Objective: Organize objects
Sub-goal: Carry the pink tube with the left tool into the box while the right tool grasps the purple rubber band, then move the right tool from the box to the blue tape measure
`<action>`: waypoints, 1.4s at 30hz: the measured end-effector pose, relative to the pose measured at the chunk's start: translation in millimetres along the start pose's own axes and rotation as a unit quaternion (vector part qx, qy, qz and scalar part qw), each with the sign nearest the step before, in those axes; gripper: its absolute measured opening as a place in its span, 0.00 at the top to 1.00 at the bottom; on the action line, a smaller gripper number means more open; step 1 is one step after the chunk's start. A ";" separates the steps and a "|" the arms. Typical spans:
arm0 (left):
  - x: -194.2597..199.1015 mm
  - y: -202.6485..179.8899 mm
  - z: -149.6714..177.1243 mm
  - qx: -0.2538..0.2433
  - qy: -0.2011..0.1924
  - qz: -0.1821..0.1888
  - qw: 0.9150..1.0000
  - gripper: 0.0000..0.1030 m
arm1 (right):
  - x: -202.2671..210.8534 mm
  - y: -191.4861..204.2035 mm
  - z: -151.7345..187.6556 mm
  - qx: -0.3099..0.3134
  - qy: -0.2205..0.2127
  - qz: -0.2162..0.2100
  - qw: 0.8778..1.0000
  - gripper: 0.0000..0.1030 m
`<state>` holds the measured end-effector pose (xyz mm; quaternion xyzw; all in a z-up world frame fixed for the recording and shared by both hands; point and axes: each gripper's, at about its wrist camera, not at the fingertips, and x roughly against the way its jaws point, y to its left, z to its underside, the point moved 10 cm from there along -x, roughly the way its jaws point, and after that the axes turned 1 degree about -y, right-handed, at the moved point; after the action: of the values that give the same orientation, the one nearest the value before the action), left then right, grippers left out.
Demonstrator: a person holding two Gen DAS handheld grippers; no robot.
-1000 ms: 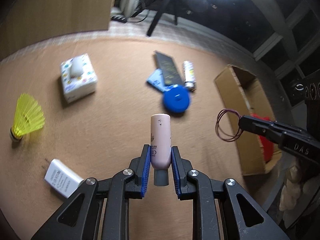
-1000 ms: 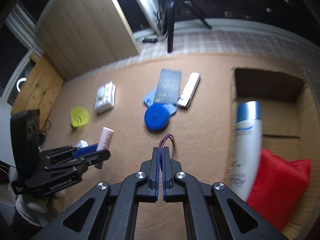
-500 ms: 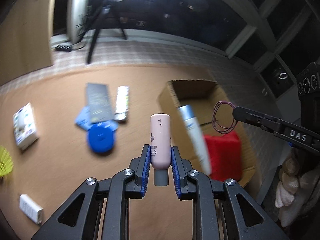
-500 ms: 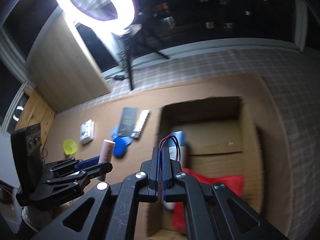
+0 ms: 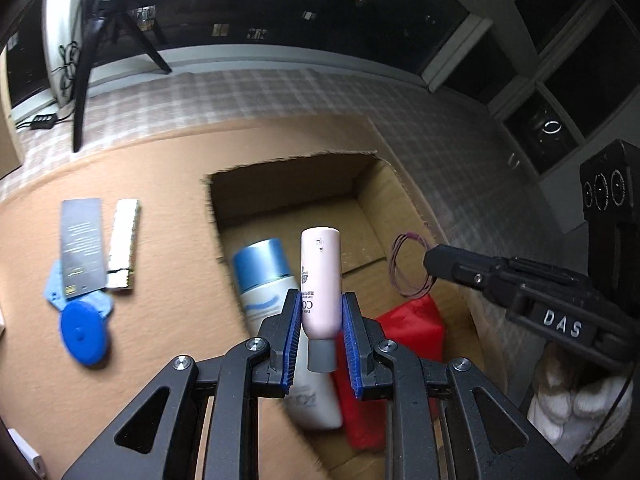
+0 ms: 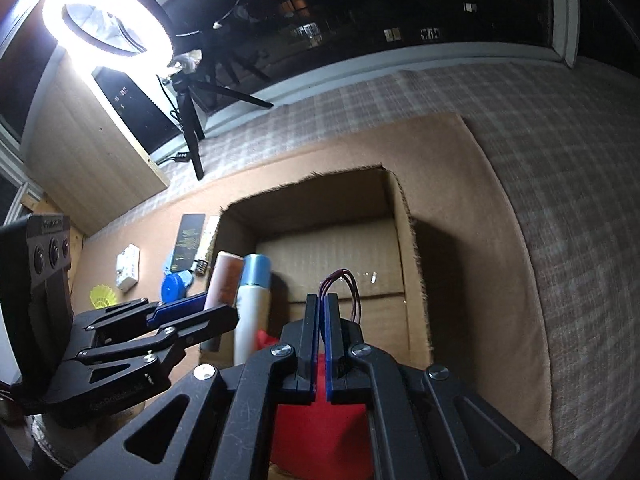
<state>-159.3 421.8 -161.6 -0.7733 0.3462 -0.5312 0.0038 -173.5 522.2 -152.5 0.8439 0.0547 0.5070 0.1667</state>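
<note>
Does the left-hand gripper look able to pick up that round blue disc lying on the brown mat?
Probably not yet: the left gripper is shut on a pink tube above the cardboard box. Nothing covers the round blue disc.

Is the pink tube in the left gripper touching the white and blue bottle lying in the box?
Cannot tell. In the left wrist view the pink tube overlaps the bottle with no gap showing; the right wrist view is no clearer.

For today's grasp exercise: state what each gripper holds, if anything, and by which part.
Left gripper clamps the pink tube by its lower body, just above the grey cap. Right gripper pinches the thin hair band at one edge of its loop.
</note>
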 end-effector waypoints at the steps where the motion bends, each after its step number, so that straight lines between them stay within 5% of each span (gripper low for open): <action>1: -4.6 -3.2 0.0 -0.001 0.003 0.001 1.000 0.79 | -0.8 -1.5 1.1 0.000 0.002 0.000 1.000 0.98; 9: -17.9 -18.6 -0.9 -0.015 0.012 0.005 1.000 0.78 | 3.2 -11.9 4.7 -0.011 0.000 -0.004 1.000 0.94; 13: -14.9 -19.3 0.1 -0.018 0.010 0.003 1.000 0.65 | 9.3 -14.6 4.2 -0.025 -0.006 -0.011 1.000 0.64; 28: 29.8 1.8 25.4 -0.012 -0.005 -0.010 1.000 0.65 | 13.7 22.9 13.0 -0.010 -0.014 -0.025 1.000 0.59; 42: 93.8 113.5 72.7 0.059 -0.021 -0.058 0.996 0.65 | -7.5 110.0 6.2 0.033 -0.031 -0.062 0.997 0.59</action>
<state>-141.4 258.6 -158.9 -0.8017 0.2682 -0.5335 0.0263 -180.1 415.6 -124.4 0.8594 0.1188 0.4667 0.1716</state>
